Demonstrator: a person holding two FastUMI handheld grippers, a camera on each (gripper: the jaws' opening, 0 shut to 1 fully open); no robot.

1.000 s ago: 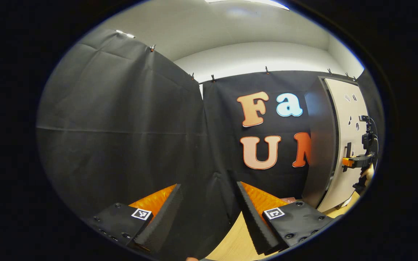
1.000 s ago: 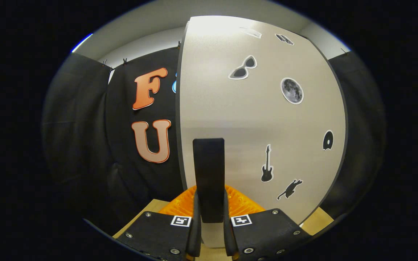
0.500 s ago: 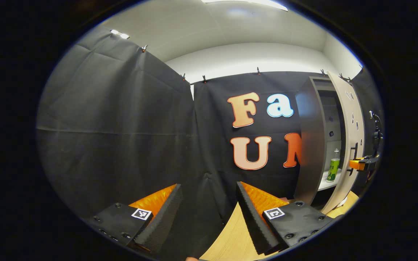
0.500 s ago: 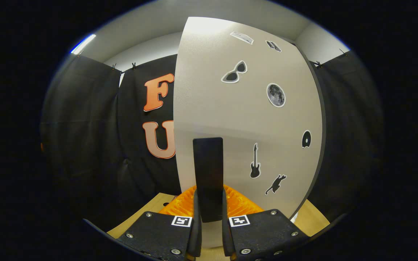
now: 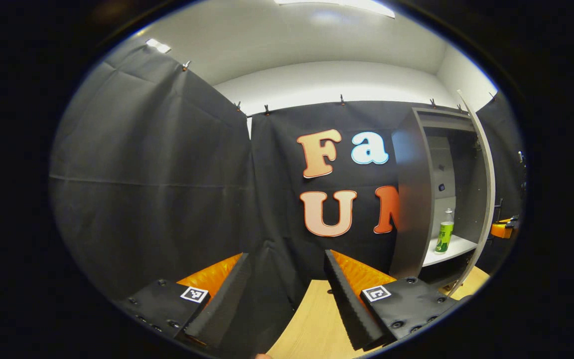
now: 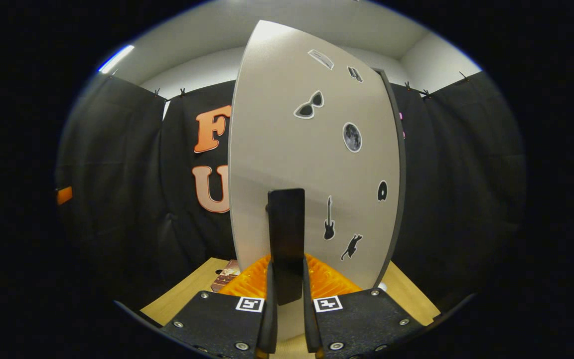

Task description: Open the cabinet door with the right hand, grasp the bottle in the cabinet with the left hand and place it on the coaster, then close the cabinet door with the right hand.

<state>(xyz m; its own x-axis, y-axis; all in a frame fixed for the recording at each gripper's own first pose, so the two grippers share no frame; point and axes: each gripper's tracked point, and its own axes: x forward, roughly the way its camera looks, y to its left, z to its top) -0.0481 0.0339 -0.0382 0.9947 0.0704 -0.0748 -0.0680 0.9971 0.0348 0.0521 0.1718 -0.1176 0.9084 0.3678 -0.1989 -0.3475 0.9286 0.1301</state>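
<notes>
Fingers of the right gripper [image 6: 287,319] close from both sides on the flat black upright handle [image 6: 286,239] of the pale grey cabinet door [image 6: 312,169], both pressing on it with hardly a gap either side; the door bears small black stickers, among them sunglasses, a moon, a guitar and a cat, all on the side of the handle away from the door's free edge; seen from the left gripper view, the same door [image 5: 486,189] stands swung wide from the tall dark grey cabinet [image 5: 411,199], turned nearly edge-on, so the inside of the cabinet lies open; a green plastic bottle with a clear top [image 5: 445,233] stands upright on the white shelf [image 5: 454,247] inside the cabinet, near the shelf's front edge and apart from the cabinet's walls; an orange part of the right gripper [image 5: 502,229] shows just beyond the door, on the side away from the cabinet; the left gripper [image 5: 287,294] hangs well apart from the cabinet, over the light wooden tabletop [image 5: 312,324], its fingers spread wide with nothing between them; a small reddish-brown flat object [image 6: 226,275], too blurred to tell what it is, lies on the tabletop [image 6: 187,294] beside the foot of the cabinet door.
</notes>
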